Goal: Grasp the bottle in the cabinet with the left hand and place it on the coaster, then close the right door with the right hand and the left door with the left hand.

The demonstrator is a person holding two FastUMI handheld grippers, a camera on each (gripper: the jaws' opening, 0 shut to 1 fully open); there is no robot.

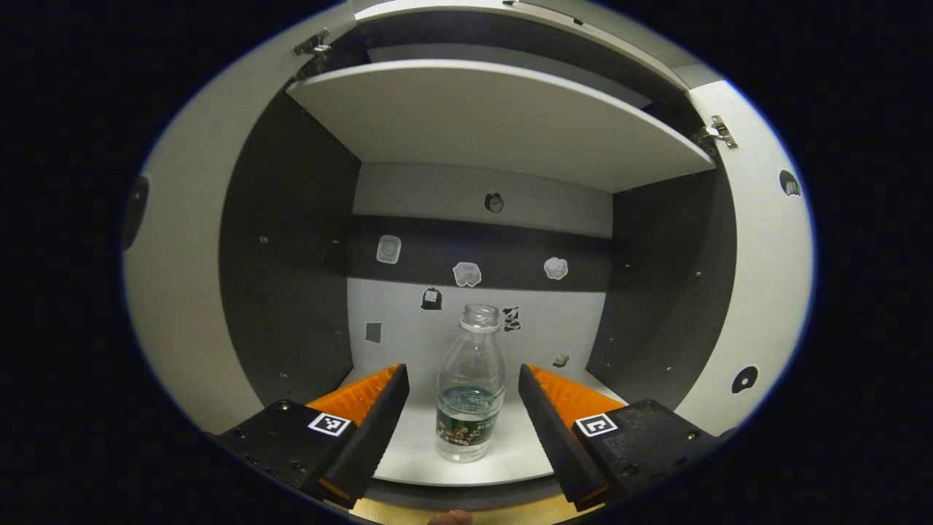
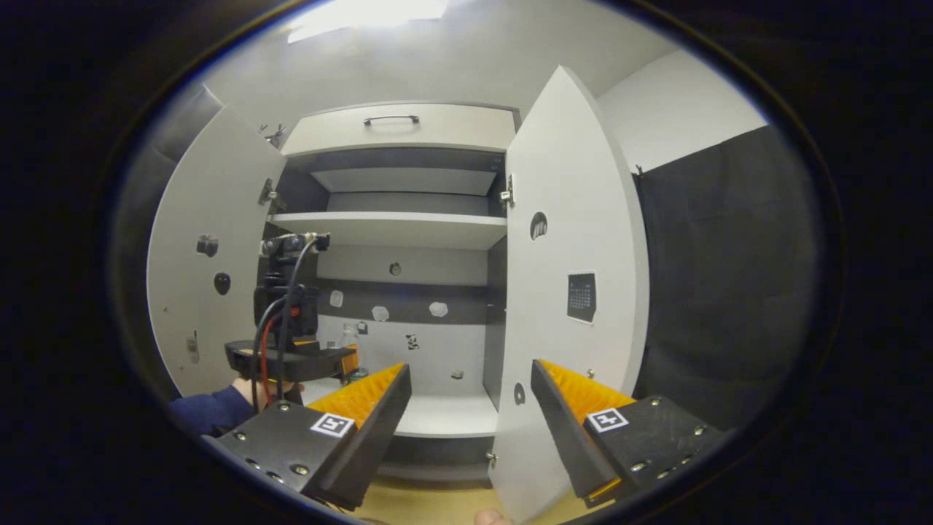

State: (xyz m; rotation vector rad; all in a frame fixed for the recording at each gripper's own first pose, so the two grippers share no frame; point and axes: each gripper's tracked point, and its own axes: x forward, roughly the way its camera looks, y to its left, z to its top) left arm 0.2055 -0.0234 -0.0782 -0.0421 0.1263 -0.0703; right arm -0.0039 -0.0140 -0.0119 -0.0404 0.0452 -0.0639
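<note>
I read this as step 1, the reach for the grasp: my left gripper point(image 1: 463, 397) is inside the open cabinet point(image 1: 291, 240) with its jaws spread apart, and the bottle point(image 1: 470, 386) stands upright on the lower shelf point(image 1: 510, 456) between the 2 fingers, nothing touching it yet. The next move, as I judge it, is to ease forward a little until the pads flank the body, then close gently, since a clear, thin-walled bottle with a little liquid at the bottom may tip or squash. From the right gripper view, the cabinet sits at 12 o'clock with both doors swung wide: the right door point(image 2: 568, 292) at 1 o'clock, the left door point(image 2: 211, 270) at 10 o'clock. My right gripper point(image 2: 470, 415) waits outside, jaws apart and holding nothing, with the right door's lower edge just ahead of it. The left gripper point(image 2: 291, 357) and a sleeve point(image 2: 208, 412) show at 9 o'clock. The upper shelf point(image 1: 503, 117) is bare; small stickers point(image 1: 466, 273) dot the back wall. I cannot spot the coaster.
</note>
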